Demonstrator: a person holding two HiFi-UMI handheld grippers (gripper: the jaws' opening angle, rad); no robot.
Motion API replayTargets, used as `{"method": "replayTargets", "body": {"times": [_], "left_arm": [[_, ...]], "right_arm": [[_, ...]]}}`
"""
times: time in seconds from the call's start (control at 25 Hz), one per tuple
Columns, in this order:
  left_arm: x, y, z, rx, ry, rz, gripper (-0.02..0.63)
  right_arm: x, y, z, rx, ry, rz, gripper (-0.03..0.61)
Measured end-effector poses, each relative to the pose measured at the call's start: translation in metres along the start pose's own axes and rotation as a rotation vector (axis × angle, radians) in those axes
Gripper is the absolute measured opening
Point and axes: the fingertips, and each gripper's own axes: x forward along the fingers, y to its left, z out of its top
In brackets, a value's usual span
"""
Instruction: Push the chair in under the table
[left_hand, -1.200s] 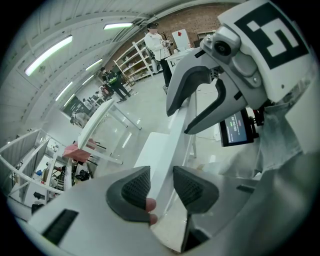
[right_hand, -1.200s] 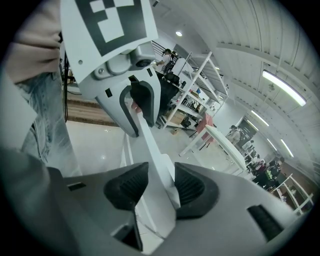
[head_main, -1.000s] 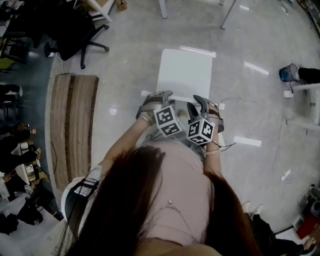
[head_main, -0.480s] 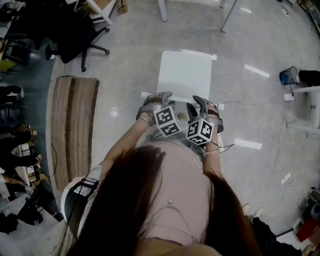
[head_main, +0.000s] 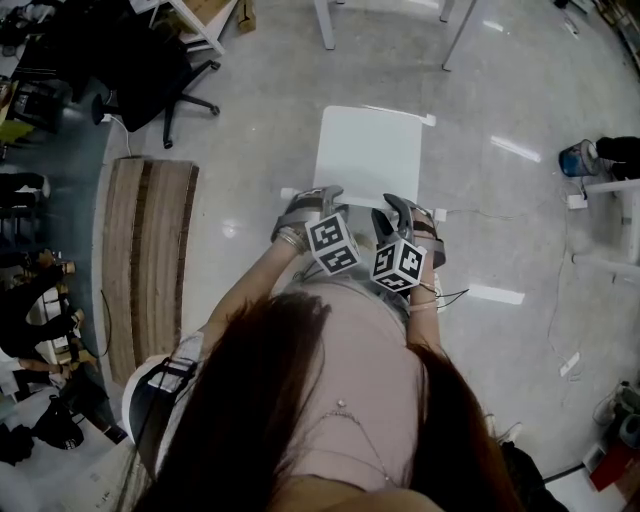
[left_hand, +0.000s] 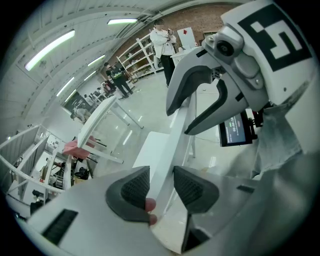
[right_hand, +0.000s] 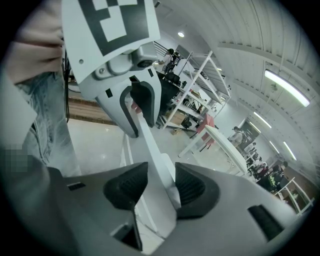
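A white chair stands just in front of me in the head view, its seat (head_main: 368, 155) pointing toward the white table's legs (head_main: 326, 22) at the top edge. My left gripper (head_main: 305, 200) and right gripper (head_main: 405, 208) sit side by side on the top of the chair's backrest. In the left gripper view the white backrest (left_hand: 172, 145) runs up between the pads and the left gripper (left_hand: 161, 187) is shut on it. The right gripper (right_hand: 161, 187) likewise clamps the backrest (right_hand: 150, 150). The white table (left_hand: 97, 117) lies beyond the chair.
A black office chair (head_main: 150, 70) stands at the upper left and wooden boards (head_main: 145, 260) lie on the floor at left. A blue bucket (head_main: 577, 158), a white rack (head_main: 615, 215) and floor cables (head_main: 560, 290) are at right. Shelves and people fill the background.
The chair, both grippers and I have edged forward, and the gap to the table legs is slightly smaller. Both grips on the backrest look unchanged.
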Motion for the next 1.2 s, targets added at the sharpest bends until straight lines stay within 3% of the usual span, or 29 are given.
{"method": "replayTargets", "body": {"times": [0.72, 0.96, 1.2], "left_arm": [[0.022, 0.022, 0.029, -0.061, -0.027, 0.028, 0.160], [0.039, 0.056, 0.035, -0.090, -0.018, 0.029, 0.163], [0.043, 0.064, 0.036, -0.102, -0.018, 0.035, 0.166]], "right_arm": [[0.019, -0.035, -0.015, -0.036, -0.023, -0.001, 0.176], [0.044, -0.064, -0.008, -0.052, -0.031, 0.004, 0.178], [0.049, -0.070, -0.008, -0.054, -0.031, 0.002, 0.178]]}}
